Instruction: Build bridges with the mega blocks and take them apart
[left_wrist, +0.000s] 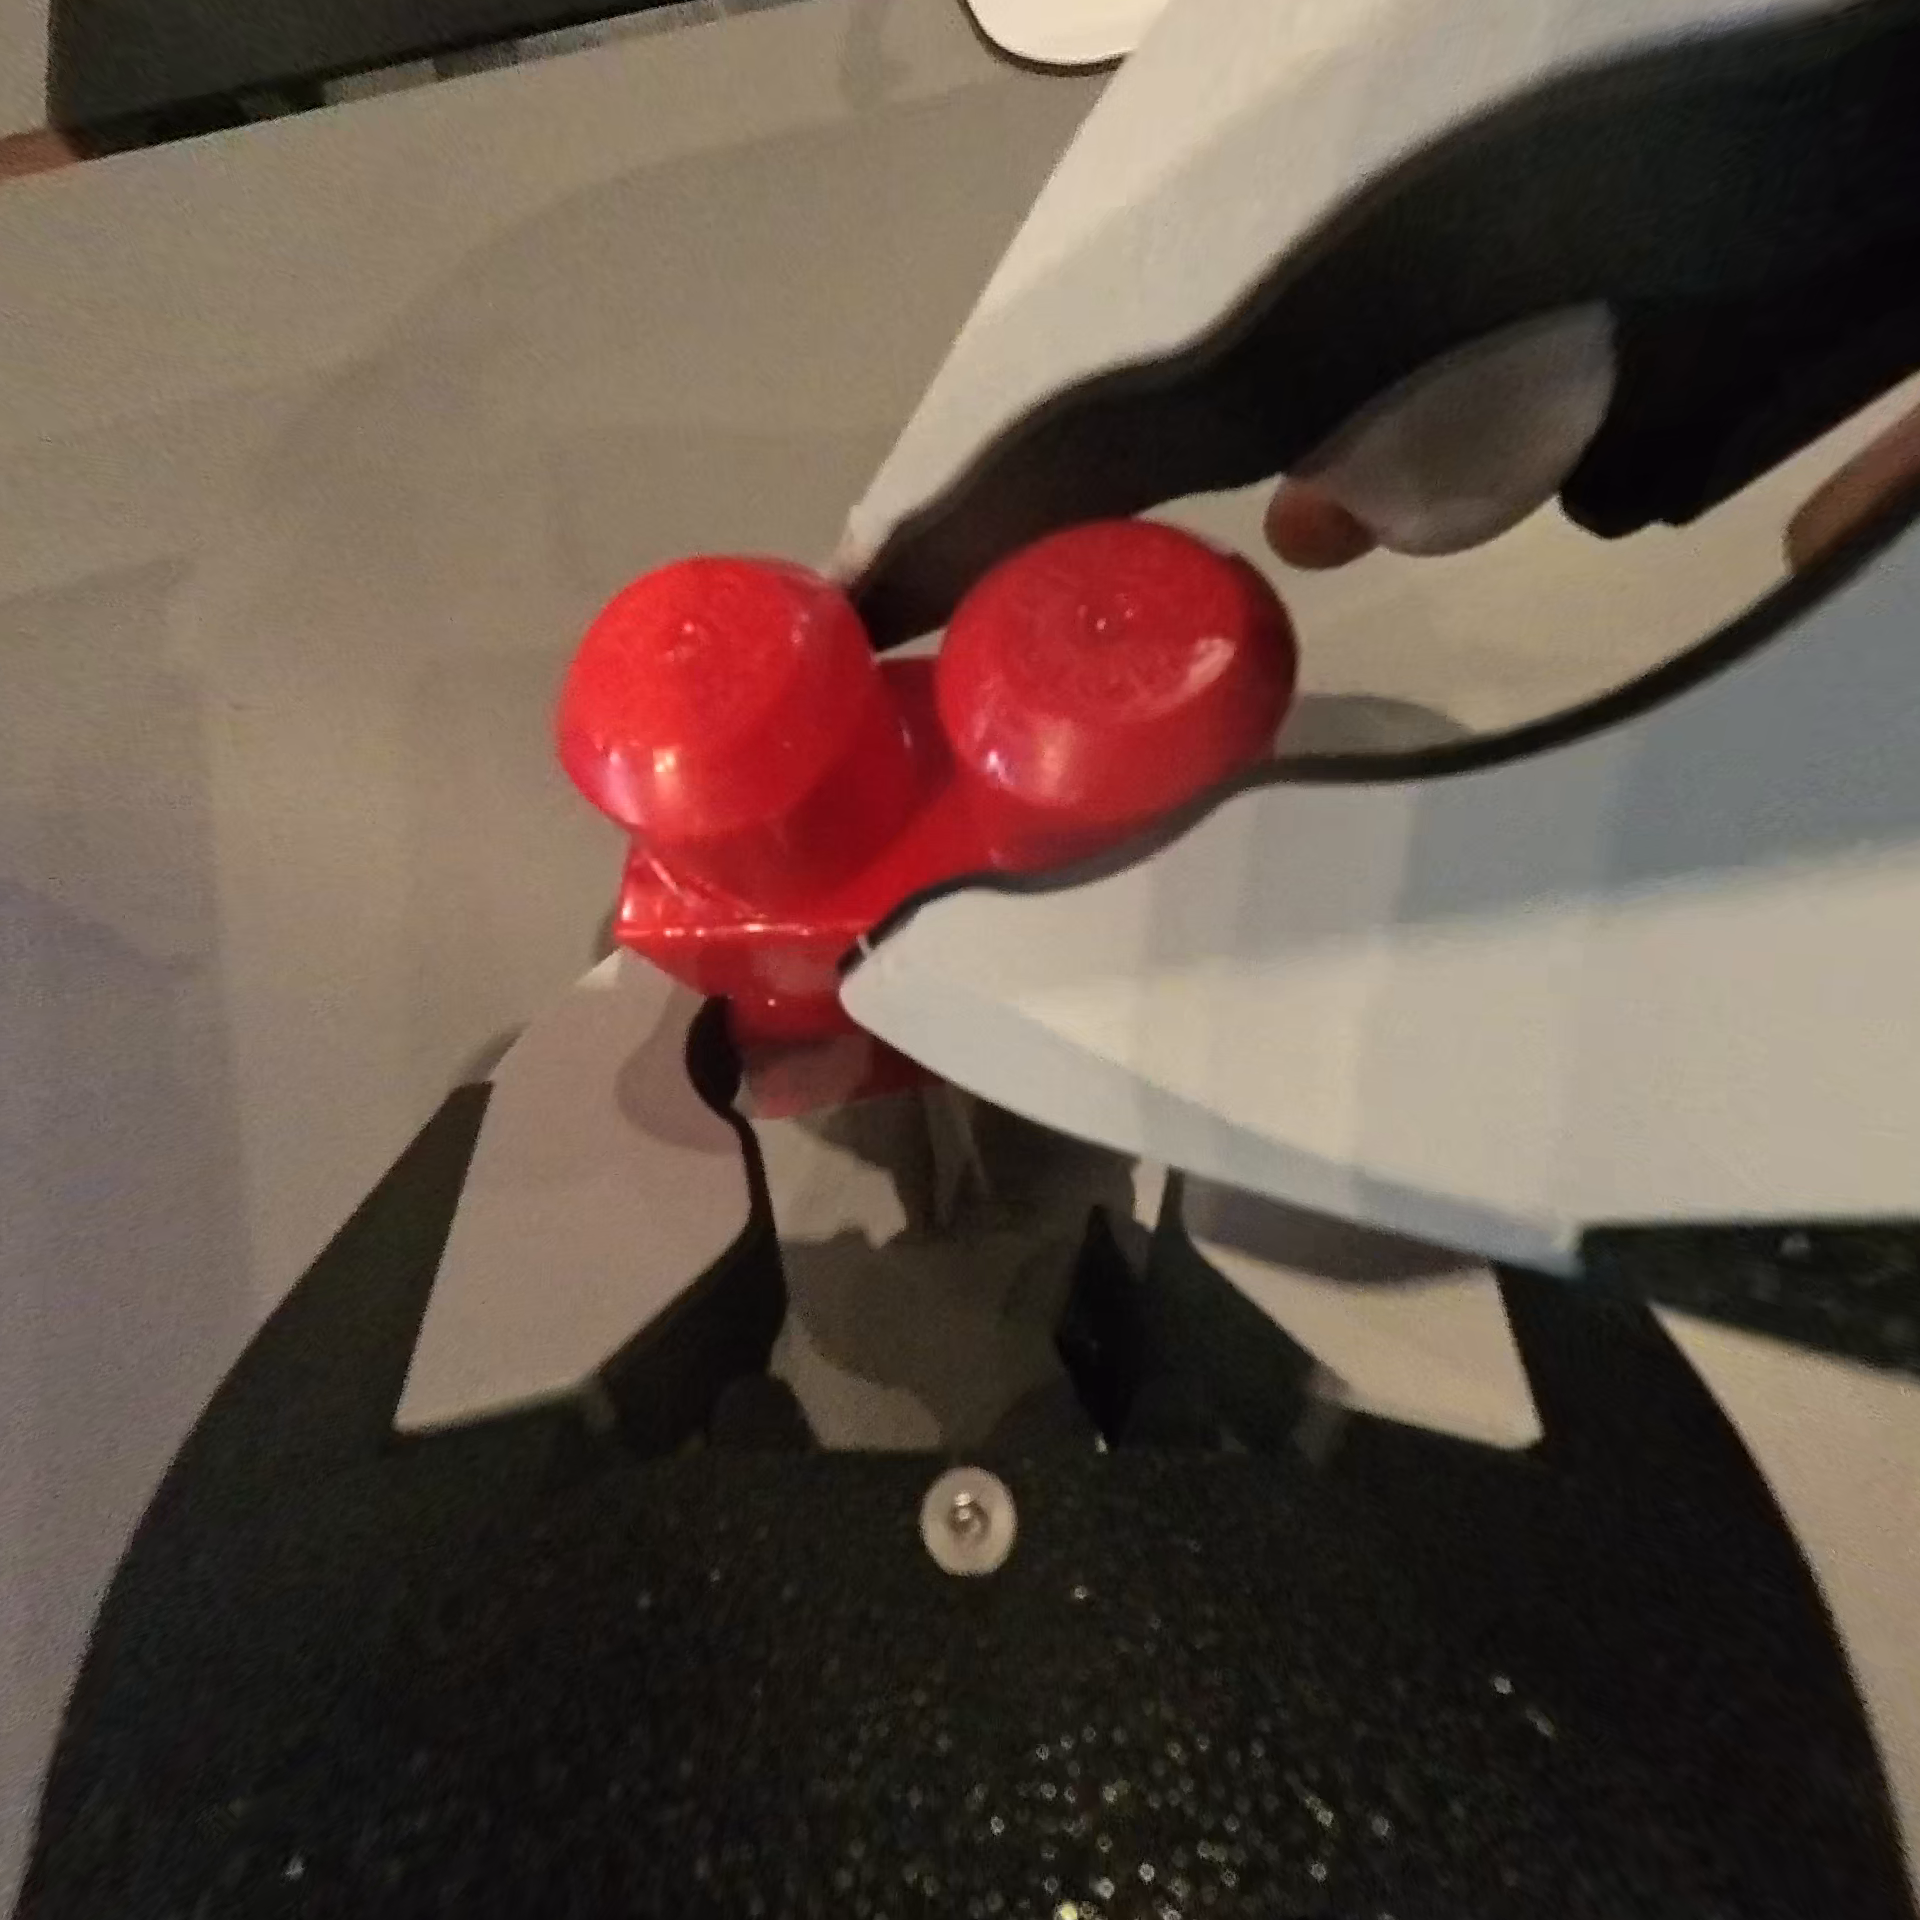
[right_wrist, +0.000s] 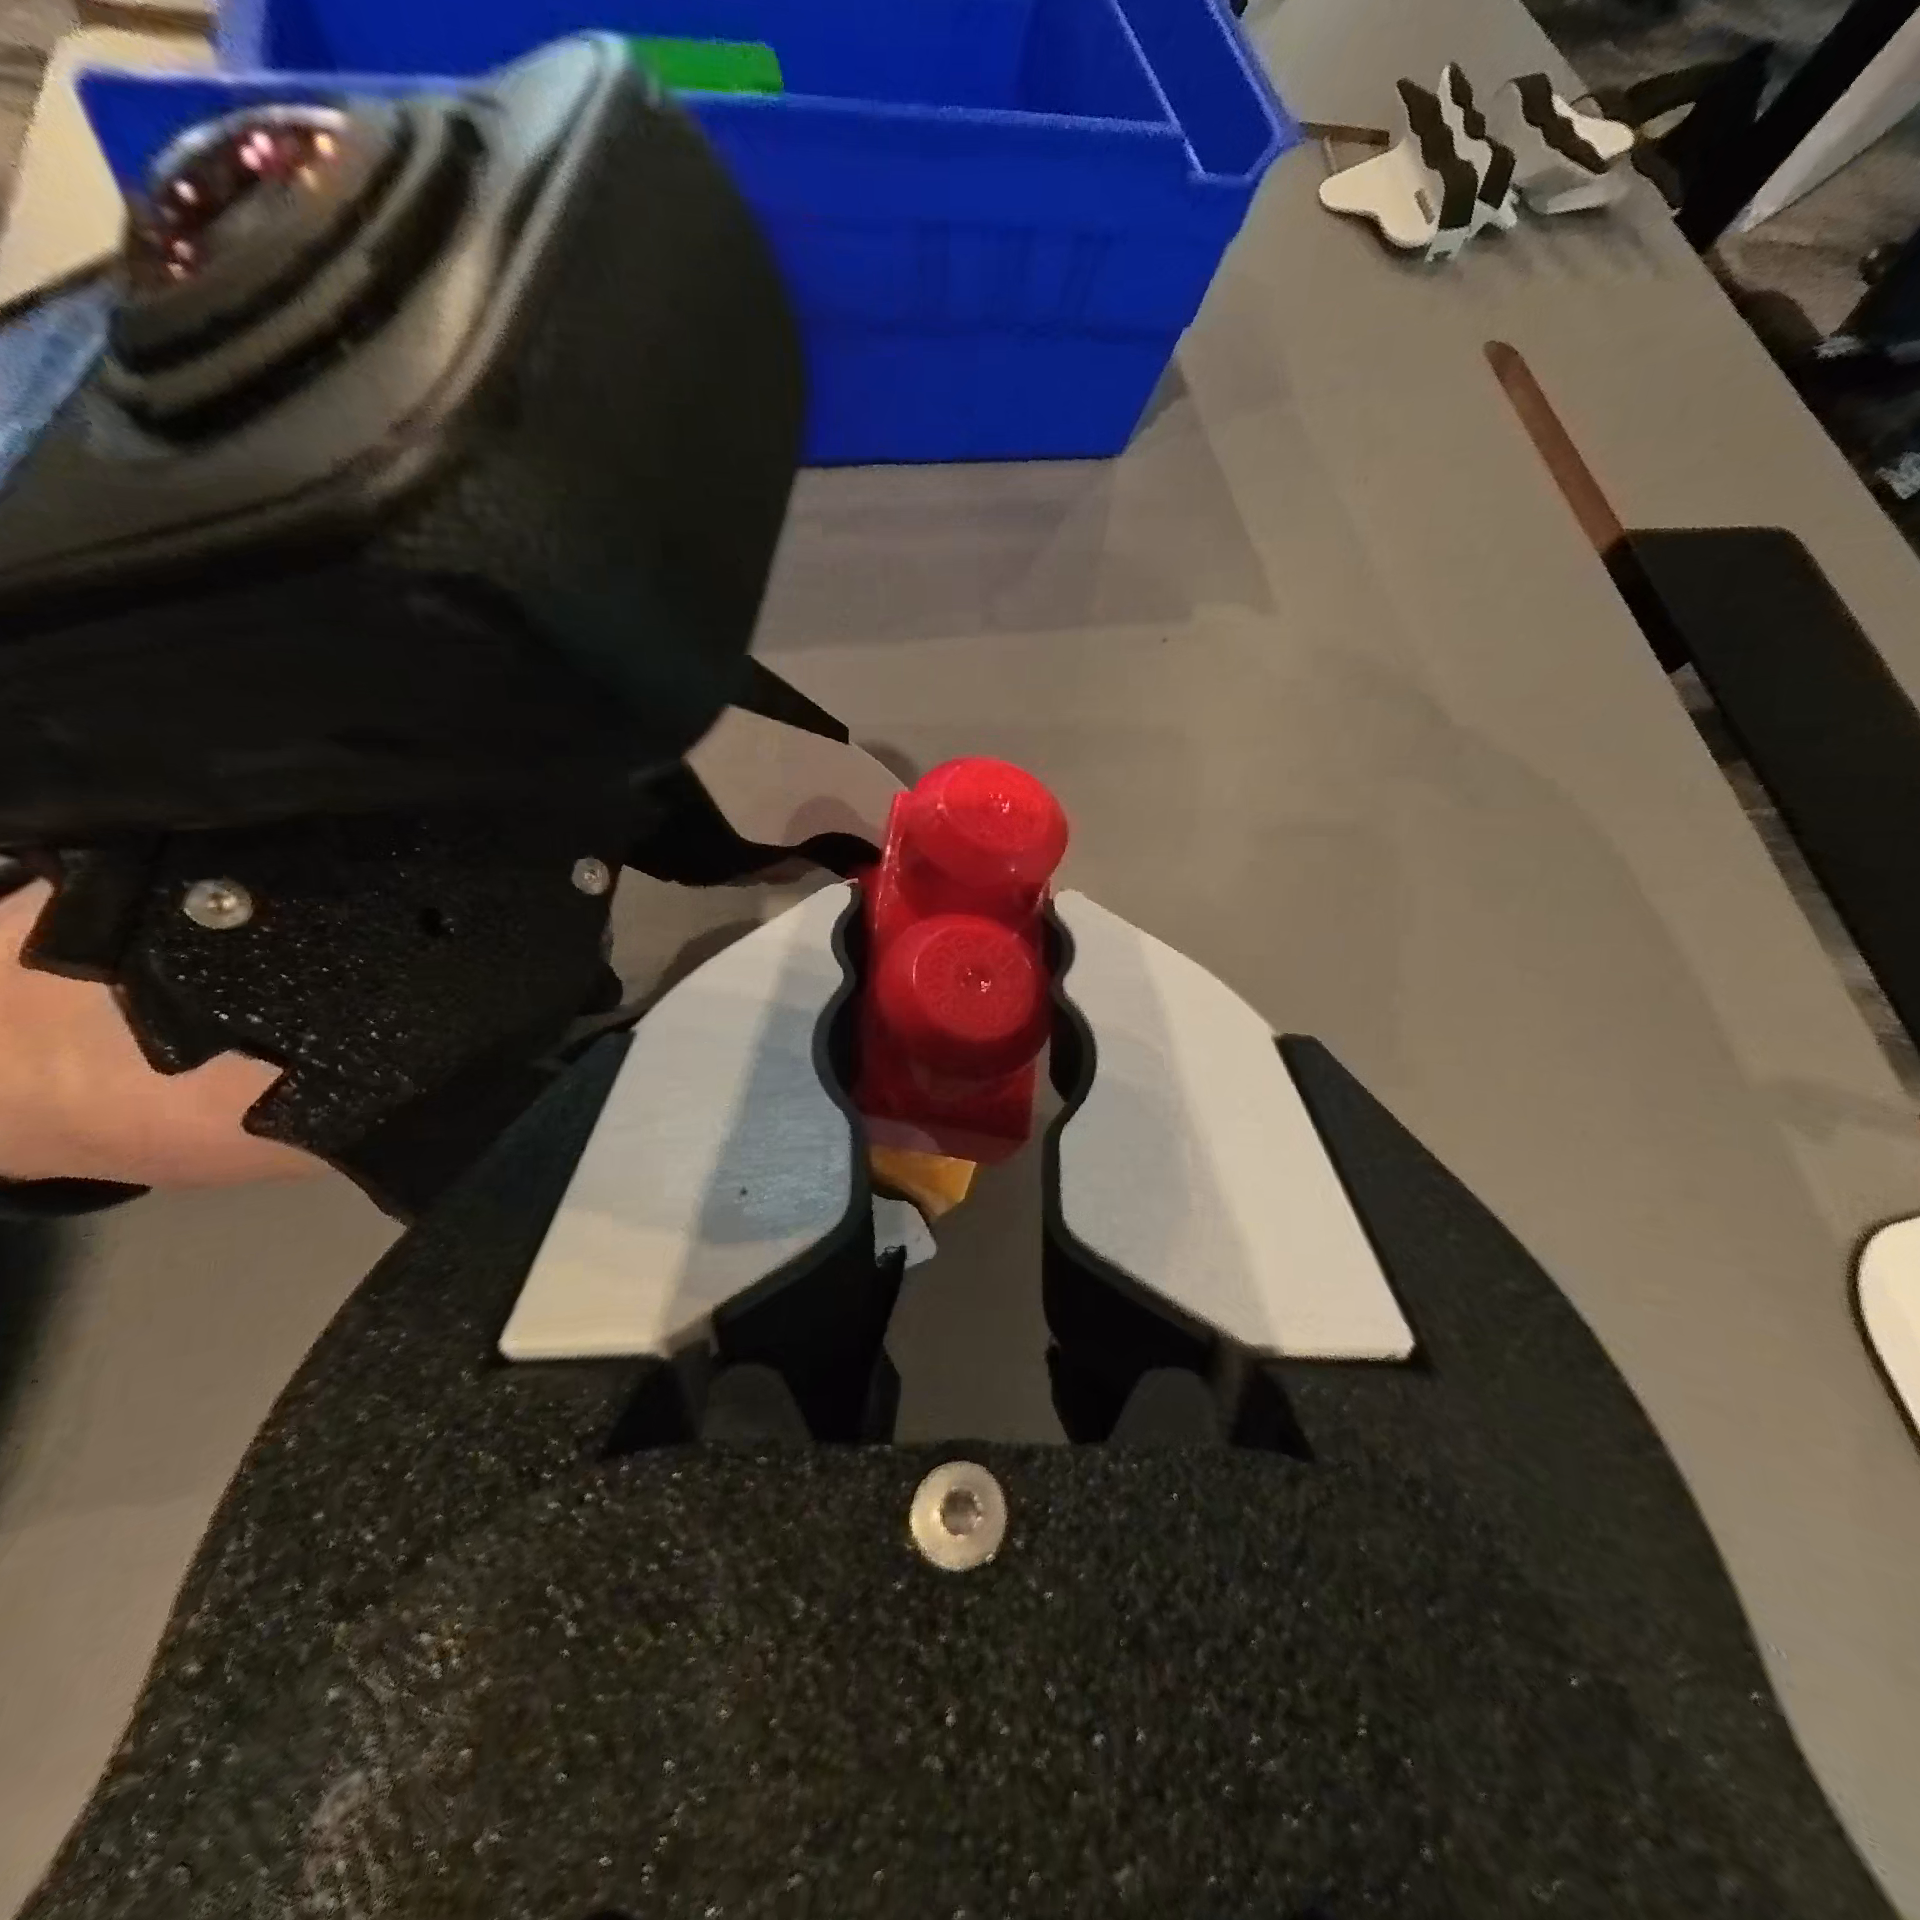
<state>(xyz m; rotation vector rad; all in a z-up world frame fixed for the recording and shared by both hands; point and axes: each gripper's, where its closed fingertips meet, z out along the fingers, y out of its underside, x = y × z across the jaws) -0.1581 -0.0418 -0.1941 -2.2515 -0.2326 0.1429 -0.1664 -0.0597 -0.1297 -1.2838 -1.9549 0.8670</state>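
- One red block (right_wrist: 961, 971), glossy plastic, two round studs, held above the grey table (right_wrist: 1351, 727), in front of the blue bin.
- One small orange piece (right_wrist: 925, 1179) peeks out under the red block.
- Right gripper (right_wrist: 951, 997): white fingers with wavy black pads clamped on the red block's sides.
- Left gripper (left_wrist: 727, 997): reaches the red block's base from the left; its grip is too blurred and hidden to tell.
- One blue bin (right_wrist: 987, 260), plastic, divided.
- One bare hand (right_wrist: 94, 1060) holds the left gripper.
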